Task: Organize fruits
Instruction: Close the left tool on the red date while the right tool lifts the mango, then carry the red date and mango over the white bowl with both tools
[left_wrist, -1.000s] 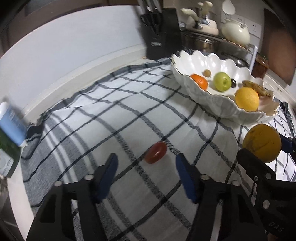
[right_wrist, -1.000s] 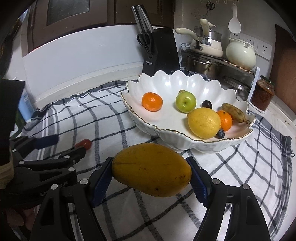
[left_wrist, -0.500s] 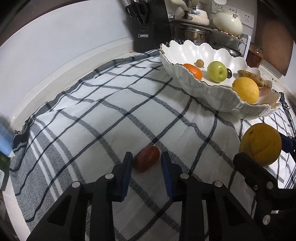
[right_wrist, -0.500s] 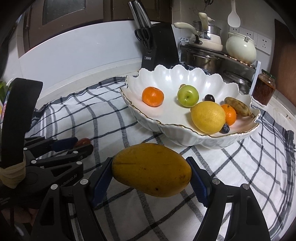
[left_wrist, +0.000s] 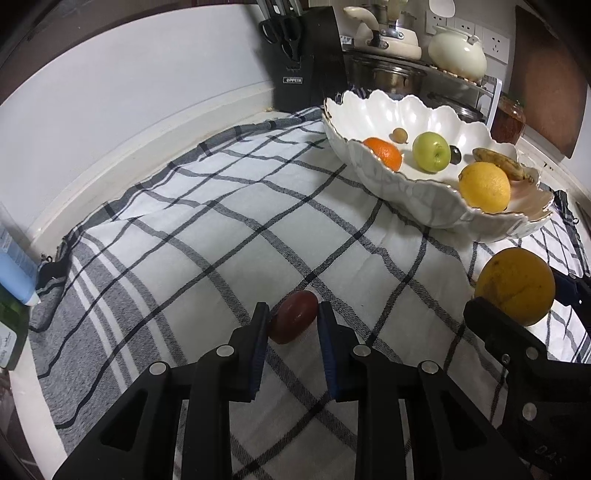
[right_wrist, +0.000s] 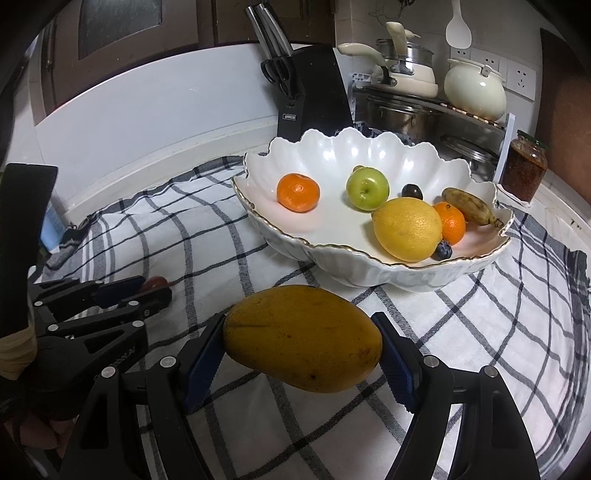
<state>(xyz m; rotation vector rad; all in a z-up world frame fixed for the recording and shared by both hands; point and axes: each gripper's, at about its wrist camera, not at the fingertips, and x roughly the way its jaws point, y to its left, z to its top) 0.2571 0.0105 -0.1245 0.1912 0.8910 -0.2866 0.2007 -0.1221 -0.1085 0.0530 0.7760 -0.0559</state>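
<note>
Black fingers (left_wrist: 255, 343), blue pads, silver screws

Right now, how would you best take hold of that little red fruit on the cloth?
Across its narrow middle, coming down from above and behind. The red fruit is a small oval lying flat on the cloth, so its long sides give the pads the best seat. The left gripper has it that way, shut on both flanks.

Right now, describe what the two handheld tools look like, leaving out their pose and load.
Both tools, left and right, are matte black angular frames with triangular cut-outs and silver screw heads. Their fingers carry ribbed blue pads. White lettering marks the side of each frame.
</note>
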